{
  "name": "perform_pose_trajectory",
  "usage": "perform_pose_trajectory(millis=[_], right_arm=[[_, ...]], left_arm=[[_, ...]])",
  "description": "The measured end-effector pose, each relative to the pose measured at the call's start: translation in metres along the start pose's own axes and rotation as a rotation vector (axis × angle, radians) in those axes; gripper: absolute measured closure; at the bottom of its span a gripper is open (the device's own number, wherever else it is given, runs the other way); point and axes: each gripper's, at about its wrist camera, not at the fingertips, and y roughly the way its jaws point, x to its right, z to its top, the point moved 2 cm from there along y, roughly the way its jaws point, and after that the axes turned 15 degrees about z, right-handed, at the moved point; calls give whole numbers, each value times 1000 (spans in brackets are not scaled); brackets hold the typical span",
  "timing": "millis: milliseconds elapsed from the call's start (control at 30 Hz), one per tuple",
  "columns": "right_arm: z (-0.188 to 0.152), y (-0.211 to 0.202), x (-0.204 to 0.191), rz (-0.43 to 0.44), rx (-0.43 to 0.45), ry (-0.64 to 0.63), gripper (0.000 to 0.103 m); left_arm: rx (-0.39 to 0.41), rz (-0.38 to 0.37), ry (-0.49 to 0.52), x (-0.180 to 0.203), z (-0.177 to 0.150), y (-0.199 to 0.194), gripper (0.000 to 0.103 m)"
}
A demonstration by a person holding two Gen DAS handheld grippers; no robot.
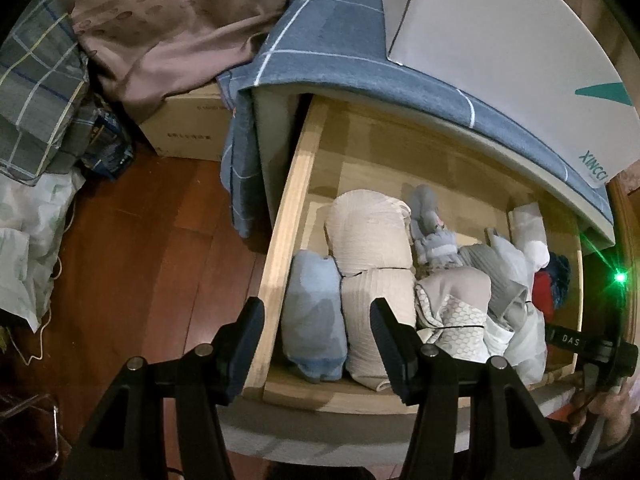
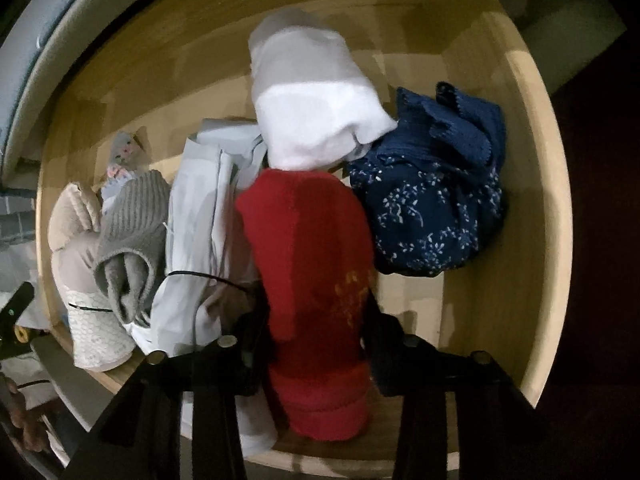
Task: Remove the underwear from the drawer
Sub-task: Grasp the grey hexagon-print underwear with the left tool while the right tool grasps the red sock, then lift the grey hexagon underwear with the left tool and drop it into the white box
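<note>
- While my right gripper (image 2: pixel 316 344) sits low in the drawer (image 2: pixel 532 216), its fingers flank a red roll (image 2: pixel 308 264) of underwear on both sides; the pads are buried in the cloth, so I cannot tell whether they are clenched on it or only touching.
- The red roll lies near the drawer's front right, between a white bundle (image 2: pixel 200 240) and a navy floral piece (image 2: pixel 432 208), with a white-and-grey roll (image 2: pixel 316 112) just behind it.
- My left gripper (image 1: pixel 318 340) hangs released above the drawer's front left corner, one finger outside the wooden rim (image 1: pixel 288 216), the other over a beige roll (image 1: pixel 372 312), next to a pale blue roll (image 1: pixel 312 312).
- From the left view the red roll (image 1: pixel 543 292) is mostly hidden behind white cloth; only a sliver shows.
- The right gripper's body (image 1: pixel 588 344) shows at that view's edge, cut off, printed "DAS".
- The yellow print on the red roll is too blurred to read.
- A white box (image 1: pixel 500 40) on the blue checked cloth (image 1: pixel 332 40) reads "XINCC", the rest cut off.
- A cardboard carton (image 1: pixel 188 124) on the floor has print too small to read.
</note>
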Motion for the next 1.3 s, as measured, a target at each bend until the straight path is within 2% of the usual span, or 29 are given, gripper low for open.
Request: perform_pose_trajectory(millis=[300, 600, 667, 767, 900, 1133, 1300], right_arm=[[-11, -30, 9, -37, 89, 5, 76], [-34, -74, 9, -76, 192, -44, 77], [-38, -83, 14, -48, 220, -40, 76], [-40, -91, 30, 74, 245, -8, 76], [-41, -95, 47, 158, 241, 59, 76], [-43, -104, 43, 110, 226, 19, 76], [-37, -82, 27, 45, 208, -13, 76]], left_arm=[[-9, -19, 51, 25, -7, -7, 47], [-7, -71, 138, 73, -15, -22, 47], [-11, -78, 162, 85, -16, -22, 47], [-32, -73, 197, 102, -18, -17, 47], [-49, -50, 227, 118, -23, -9, 47], [-91, 11, 242, 130, -24, 16, 47], [-107, 48, 249, 135, -21, 29, 47]])
